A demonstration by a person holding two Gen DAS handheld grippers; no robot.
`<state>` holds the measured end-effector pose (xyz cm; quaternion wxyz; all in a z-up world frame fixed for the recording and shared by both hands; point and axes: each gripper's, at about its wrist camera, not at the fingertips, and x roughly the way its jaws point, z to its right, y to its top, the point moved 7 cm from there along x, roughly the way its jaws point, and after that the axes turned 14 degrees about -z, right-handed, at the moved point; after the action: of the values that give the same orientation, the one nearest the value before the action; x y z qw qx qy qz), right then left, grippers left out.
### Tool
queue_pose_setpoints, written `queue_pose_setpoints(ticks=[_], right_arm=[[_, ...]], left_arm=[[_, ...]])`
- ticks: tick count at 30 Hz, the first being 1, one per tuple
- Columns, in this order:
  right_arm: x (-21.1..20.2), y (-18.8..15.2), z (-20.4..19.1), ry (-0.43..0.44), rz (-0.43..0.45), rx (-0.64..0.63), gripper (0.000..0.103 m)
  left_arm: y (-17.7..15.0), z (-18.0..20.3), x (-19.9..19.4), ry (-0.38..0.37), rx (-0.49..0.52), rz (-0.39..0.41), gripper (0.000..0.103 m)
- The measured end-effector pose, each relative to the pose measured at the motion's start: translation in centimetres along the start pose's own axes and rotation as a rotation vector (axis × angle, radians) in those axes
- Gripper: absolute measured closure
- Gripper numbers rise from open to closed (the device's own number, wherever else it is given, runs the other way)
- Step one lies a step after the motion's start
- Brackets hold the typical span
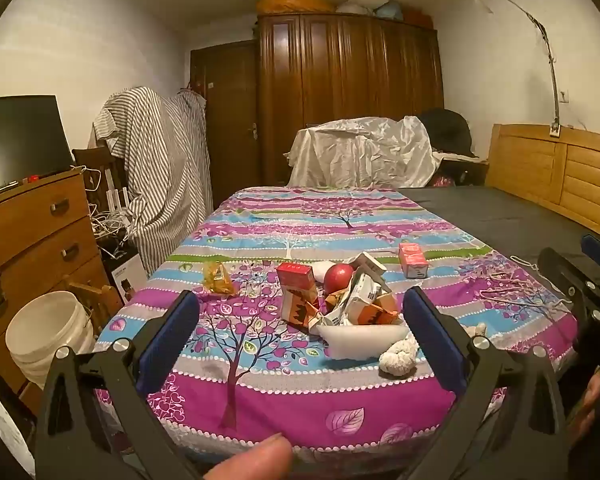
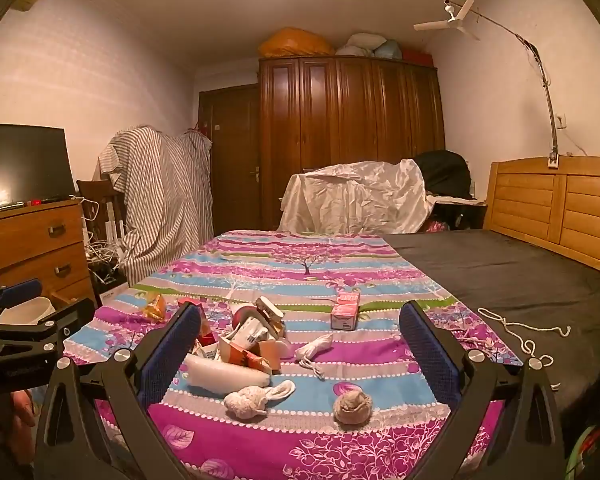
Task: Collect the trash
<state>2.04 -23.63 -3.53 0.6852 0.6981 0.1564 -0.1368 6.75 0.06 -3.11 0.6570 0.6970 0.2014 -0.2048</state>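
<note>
Left wrist view: left gripper (image 1: 300,316) at lower centre of the frame, jaws spread wide, nothing between the pads, hovering over the near end of a bed (image 1: 500,216) under a purple, blue and grey tree-print sheet (image 1: 260,392). Trash heaped at centre of the frame on that sheet: a red-and-orange carton (image 1: 296,292) standing upright with red top, white lettering on it too small to read; a crumpled grey-and-white carton (image 1: 364,296) leaning against a red ball (image 1: 338,276); a white foam piece (image 1: 360,340) lying just in front of them; a balled white cloth (image 1: 398,356) just right of the foam. Yellow wrapper (image 1: 218,278) lying apart toward centre left. Small pink carton (image 1: 413,260) apart toward centre right, print unreadable. White bucket (image 1: 46,332) at lower left beside a wooden dresser (image 1: 32,232). Fingertip (image 1: 260,456) at the bottom edge.

Right wrist view: right gripper (image 2: 300,340) at lower centre, jaws likewise spread wide and empty. Same heap now at centre left, close to the left pad (image 2: 172,352); grey crumpled ball (image 2: 353,404) lying alone at lower centre, between the pads but untouched; white cord (image 2: 520,332) strung across the dark mattress part at right. Left gripper's body visible at the left edge, some faint lettering on it, illegible. Brown wardrobe (image 2: 352,120) at upper centre.
</note>
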Motion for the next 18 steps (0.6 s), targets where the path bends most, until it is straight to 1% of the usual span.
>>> queue_pose_setpoints(ticks=[3, 4, 18], right_arm=[[0.0, 0.0, 0.1, 0.000, -0.001, 0.001, 0.004], [0.9, -0.2, -0.1, 0.001, -0.002, 0.000, 0.004], [1.2, 0.0, -0.3, 0.003, 0.003, -0.003, 0.004]], left_arm=[[0.3, 0.2, 0.0, 0.000, 0.002, -0.005, 0.005], [0.3, 0.2, 0.0, -0.001, 0.002, -0.005, 0.005], [0.3, 0.4, 0.0, -0.002, 0.001, -0.010, 0.005]])
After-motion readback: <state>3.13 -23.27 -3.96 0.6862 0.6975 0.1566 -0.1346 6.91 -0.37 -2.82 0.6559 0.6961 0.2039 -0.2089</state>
